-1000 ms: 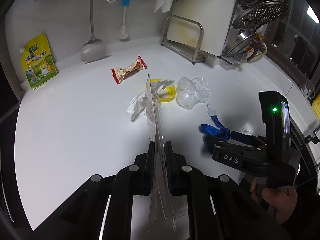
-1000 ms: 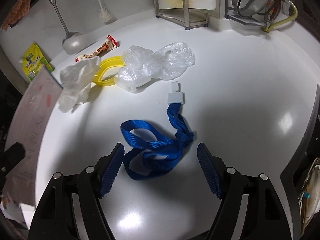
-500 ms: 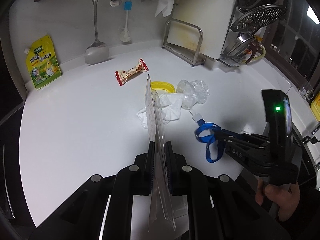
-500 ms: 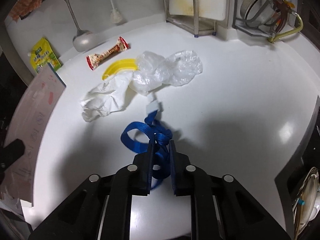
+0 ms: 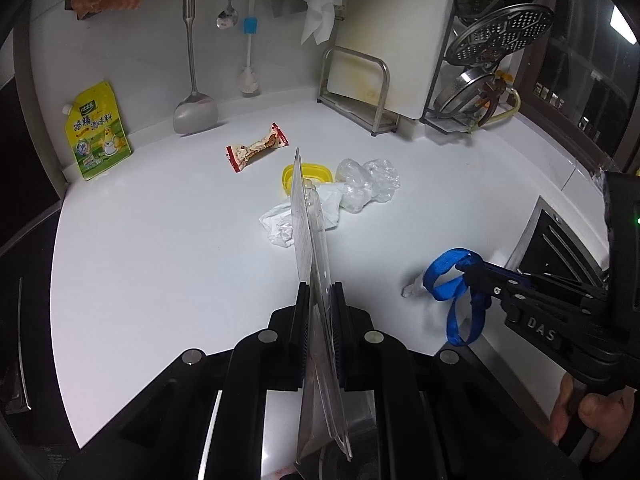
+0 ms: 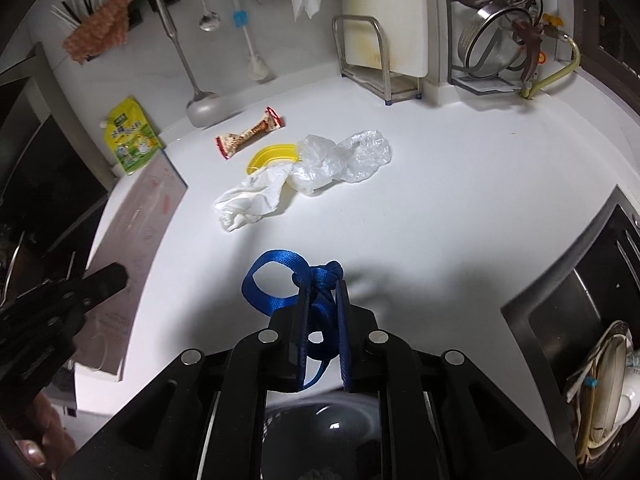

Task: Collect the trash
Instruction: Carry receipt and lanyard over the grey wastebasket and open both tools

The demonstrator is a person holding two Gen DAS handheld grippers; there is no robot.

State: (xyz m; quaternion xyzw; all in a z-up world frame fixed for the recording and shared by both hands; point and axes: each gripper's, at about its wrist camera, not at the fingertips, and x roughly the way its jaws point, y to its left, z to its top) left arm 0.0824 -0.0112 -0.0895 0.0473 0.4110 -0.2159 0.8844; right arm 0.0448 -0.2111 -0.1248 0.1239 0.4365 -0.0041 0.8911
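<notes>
Here the right gripper's (image 6: 322, 304) jaws pinch a knotted blue strap (image 6: 280, 280), looped and dangling.

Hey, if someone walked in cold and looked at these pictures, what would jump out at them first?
Probably the bright blue strap, pinched in the right claw and dangling clear of the white counter. Next, the clear plastic package, clamped edge-on in the left claw, splitting that view down the middle. Beyond both, mid-counter, sits a cluster of litter: a yellow lid, crumpled white paper, a clear plastic bag and a snack wrapper.
</notes>
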